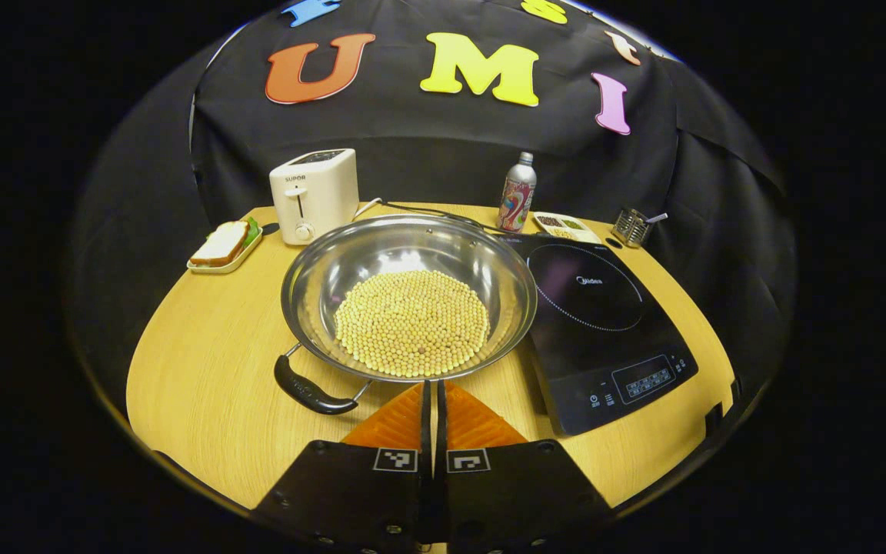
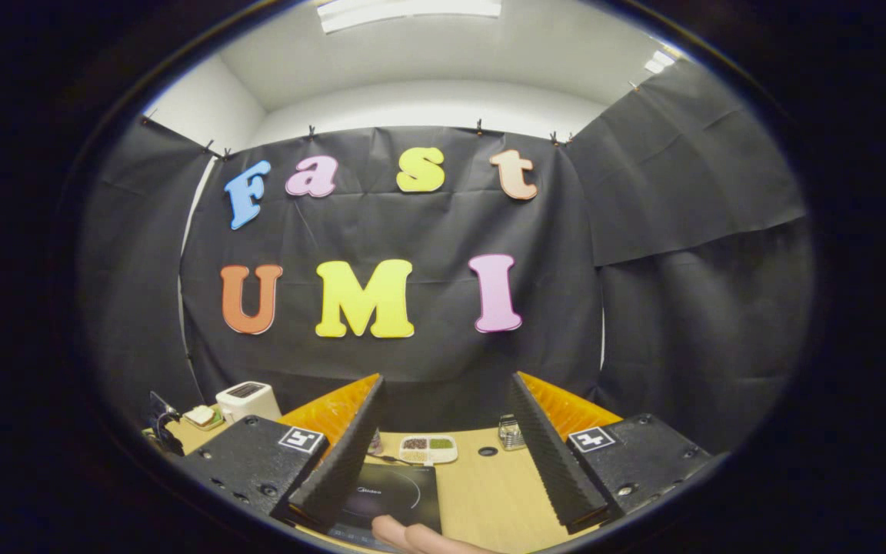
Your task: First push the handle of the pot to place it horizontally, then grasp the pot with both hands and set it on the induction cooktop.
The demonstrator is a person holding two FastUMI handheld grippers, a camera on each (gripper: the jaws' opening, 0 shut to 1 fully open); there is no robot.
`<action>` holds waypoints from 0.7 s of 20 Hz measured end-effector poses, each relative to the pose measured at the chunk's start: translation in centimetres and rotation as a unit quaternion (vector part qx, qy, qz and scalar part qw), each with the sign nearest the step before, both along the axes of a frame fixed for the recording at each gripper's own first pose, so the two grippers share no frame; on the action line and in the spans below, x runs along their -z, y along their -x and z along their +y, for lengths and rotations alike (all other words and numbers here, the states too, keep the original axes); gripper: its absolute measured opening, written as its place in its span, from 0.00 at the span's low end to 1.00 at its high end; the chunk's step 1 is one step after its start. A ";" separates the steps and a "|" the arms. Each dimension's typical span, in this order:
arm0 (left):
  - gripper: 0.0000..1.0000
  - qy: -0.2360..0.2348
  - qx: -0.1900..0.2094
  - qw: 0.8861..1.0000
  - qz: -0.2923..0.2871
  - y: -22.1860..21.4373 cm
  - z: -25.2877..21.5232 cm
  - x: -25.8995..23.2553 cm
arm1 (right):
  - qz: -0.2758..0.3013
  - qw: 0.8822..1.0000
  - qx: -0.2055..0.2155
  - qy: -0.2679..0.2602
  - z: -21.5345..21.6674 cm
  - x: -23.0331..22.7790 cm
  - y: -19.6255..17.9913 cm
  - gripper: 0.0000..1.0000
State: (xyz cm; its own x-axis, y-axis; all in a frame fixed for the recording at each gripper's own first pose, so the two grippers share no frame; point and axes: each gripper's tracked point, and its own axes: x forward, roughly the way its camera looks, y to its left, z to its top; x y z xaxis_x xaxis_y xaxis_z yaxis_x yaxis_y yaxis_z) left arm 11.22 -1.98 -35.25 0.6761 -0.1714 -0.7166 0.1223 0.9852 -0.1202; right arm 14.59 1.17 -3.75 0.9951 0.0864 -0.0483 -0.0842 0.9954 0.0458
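A steel pot (image 1: 409, 296) holding yellow beans sits on the round wooden table (image 1: 204, 362) in the left gripper view. Its black handle (image 1: 306, 388) points toward the near left, at a slant. My left gripper (image 1: 434, 392) is shut, its tips just short of the pot's near rim, right of the handle. The black induction cooktop (image 1: 601, 323) lies right of the pot, touching or nearly touching it. In the right gripper view my right gripper (image 2: 443, 412) is open and raised, aimed at the wall above the cooktop (image 2: 385, 492). A hand (image 2: 416, 537) shows at the bottom edge.
At the table's back stand a white toaster (image 1: 314, 194), a plate with a sandwich (image 1: 224, 246), a metal bottle (image 1: 517, 192), a small dish of grains (image 1: 564, 225) and a wire holder (image 1: 631, 227). The toaster (image 2: 248, 400) and dish (image 2: 428, 448) also appear in the right gripper view.
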 end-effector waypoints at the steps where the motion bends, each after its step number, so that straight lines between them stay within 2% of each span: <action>1: 0.00 -0.001 -0.001 1.000 0.009 0.1 0.1 0.4 | 0.000 1.000 -0.002 0.001 0.2 0.2 0.0 0.98; 7: 0.00 0.007 -0.007 0.999 0.035 0.3 0.6 1.7 | 0.009 1.000 -0.011 0.011 0.8 1.4 -0.4 1.00; 8: 0.11 0.002 -0.009 0.999 0.038 0.1 0.8 2.0 | 0.010 1.000 -0.013 0.013 1.0 1.5 -0.5 0.98; 9: 0.00 0.001 -0.010 0.999 0.041 0.0 1.1 2.2 | 0.011 1.000 -0.014 0.014 1.1 1.6 -0.5 0.98; 10: 0.00 0.001 -0.013 0.999 0.043 0.0 1.3 2.4 | 0.013 1.000 -0.015 0.015 1.2 1.6 -0.5 1.00; 11: 0.00 0.001 -0.015 0.999 0.046 -0.1 1.4 2.5 | 0.013 1.000 -0.015 0.015 1.2 1.8 -0.6 0.98; 12: 0.10 0.001 -0.019 0.999 0.049 -0.1 1.6 2.7 | 0.013 1.000 -0.016 0.016 1.2 1.7 -0.5 0.98; 14: 0.10 0.002 -0.026 0.998 0.052 -0.3 2.2 3.0 | 0.011 1.000 -0.014 0.016 1.2 1.5 -0.5 1.00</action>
State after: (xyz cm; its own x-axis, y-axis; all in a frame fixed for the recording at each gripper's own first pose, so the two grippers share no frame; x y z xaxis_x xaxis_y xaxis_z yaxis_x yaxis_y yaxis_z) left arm 11.51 0.19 -38.24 0.6058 -0.1422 -0.7828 0.0585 0.9892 -0.1344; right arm 15.08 2.34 -5.28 0.9909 0.1129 -0.0740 -0.1120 0.9936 0.0158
